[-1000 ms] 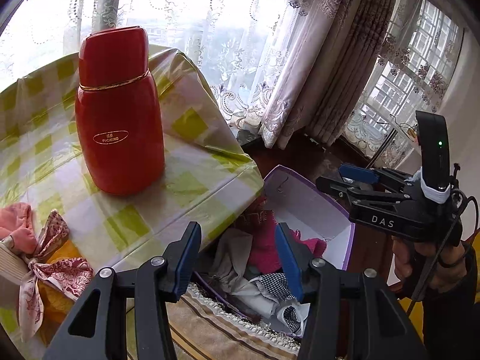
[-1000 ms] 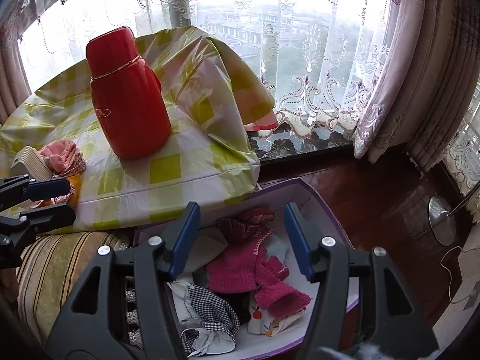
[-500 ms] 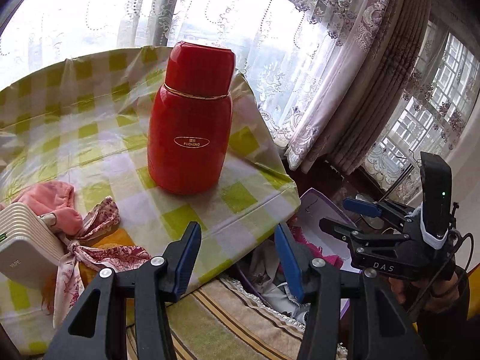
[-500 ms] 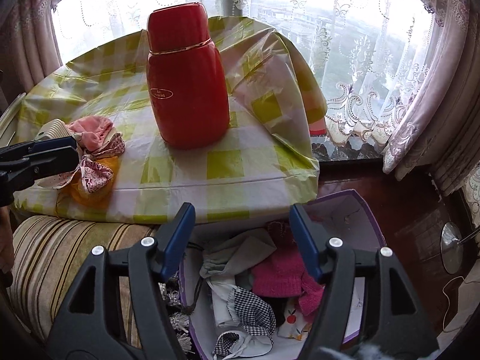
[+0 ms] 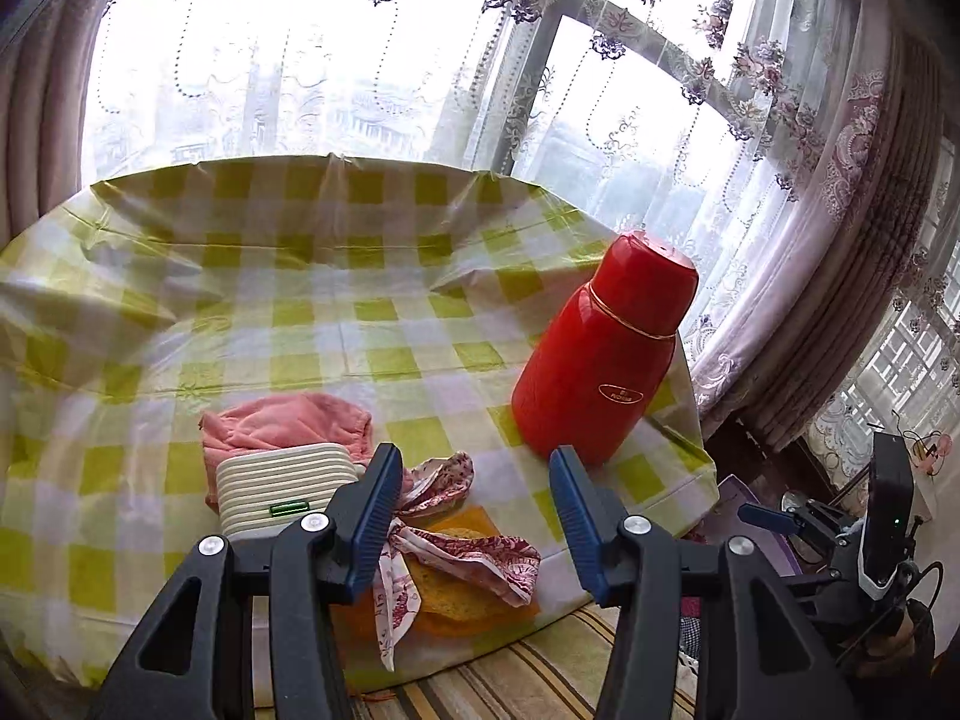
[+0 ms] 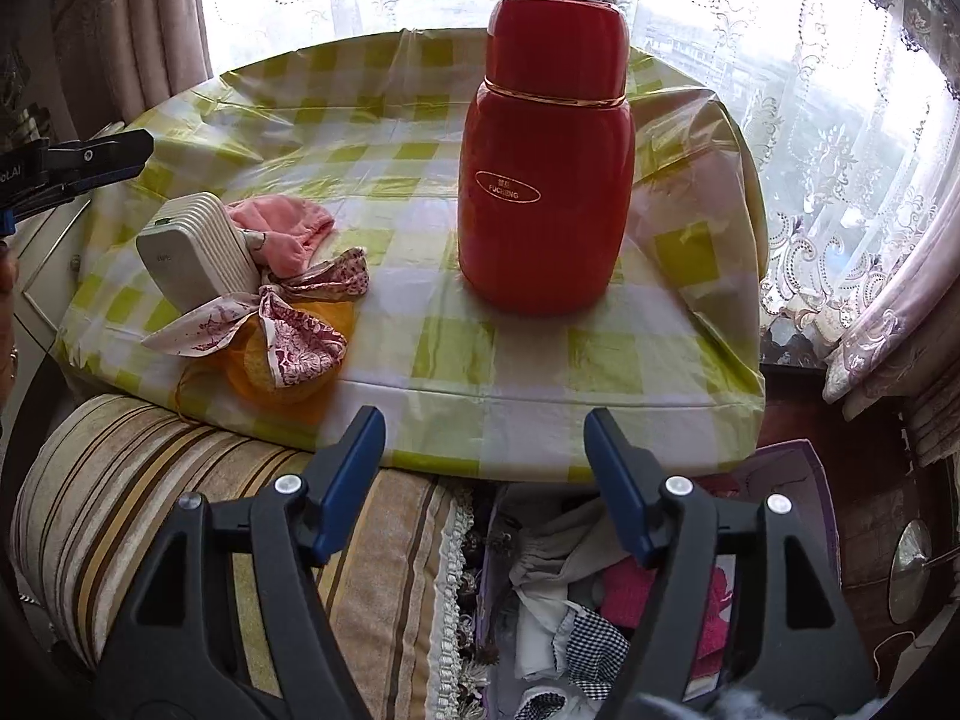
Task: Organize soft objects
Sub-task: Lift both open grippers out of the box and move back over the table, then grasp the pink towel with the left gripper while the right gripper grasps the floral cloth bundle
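Scarf: your left gripper (image 5: 474,516), jaws apart and empty, has the patterned scarf (image 5: 462,546) just ahead.
Right gripper: your right gripper (image 6: 485,480) is opening, empty, probably farther off.

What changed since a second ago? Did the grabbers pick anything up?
No. Both swung from the purple box toward the table: the left gripper now points at the patterned scarf, and the empty right gripper is opening. The red flask, scarf and pink cloth stayed put.
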The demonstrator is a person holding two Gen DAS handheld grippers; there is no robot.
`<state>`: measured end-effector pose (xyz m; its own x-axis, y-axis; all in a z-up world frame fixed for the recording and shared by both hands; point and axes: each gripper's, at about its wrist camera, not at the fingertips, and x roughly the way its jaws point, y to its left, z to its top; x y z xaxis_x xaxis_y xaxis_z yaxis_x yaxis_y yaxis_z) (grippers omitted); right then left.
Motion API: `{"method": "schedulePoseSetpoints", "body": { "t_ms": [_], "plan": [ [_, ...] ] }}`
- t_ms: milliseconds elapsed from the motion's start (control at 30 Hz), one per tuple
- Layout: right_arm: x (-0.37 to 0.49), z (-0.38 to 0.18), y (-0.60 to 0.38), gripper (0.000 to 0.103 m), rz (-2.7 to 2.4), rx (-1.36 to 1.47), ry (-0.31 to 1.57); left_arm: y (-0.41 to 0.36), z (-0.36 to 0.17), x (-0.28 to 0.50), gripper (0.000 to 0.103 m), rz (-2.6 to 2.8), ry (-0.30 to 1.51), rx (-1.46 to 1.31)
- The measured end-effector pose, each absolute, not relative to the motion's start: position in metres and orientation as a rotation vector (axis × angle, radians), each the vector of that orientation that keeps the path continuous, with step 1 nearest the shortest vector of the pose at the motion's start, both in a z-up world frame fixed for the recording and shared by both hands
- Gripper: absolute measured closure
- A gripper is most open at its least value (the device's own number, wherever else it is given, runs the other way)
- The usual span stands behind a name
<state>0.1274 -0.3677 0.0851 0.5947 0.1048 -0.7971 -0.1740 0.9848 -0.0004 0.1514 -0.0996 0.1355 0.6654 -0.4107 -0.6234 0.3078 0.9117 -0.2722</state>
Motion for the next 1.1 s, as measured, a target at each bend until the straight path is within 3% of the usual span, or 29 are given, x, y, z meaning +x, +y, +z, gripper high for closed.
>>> {"method": "schedulePoseSetpoints", "body": {
  "t_ms": [600,1100],
  "plan": [
    [0.169,0.065,-0.272,0.026,0.421,-0.175,0.937,-0.007,0.124,0.178,0.049,-0.231,0.73,-0.208],
    [0.217,0.031,-0.226,0.026,0.596,-0.253,0.959,0.053,0.068,0.237,0.048,-0.225,0.865,-0.384]
  ]
}}
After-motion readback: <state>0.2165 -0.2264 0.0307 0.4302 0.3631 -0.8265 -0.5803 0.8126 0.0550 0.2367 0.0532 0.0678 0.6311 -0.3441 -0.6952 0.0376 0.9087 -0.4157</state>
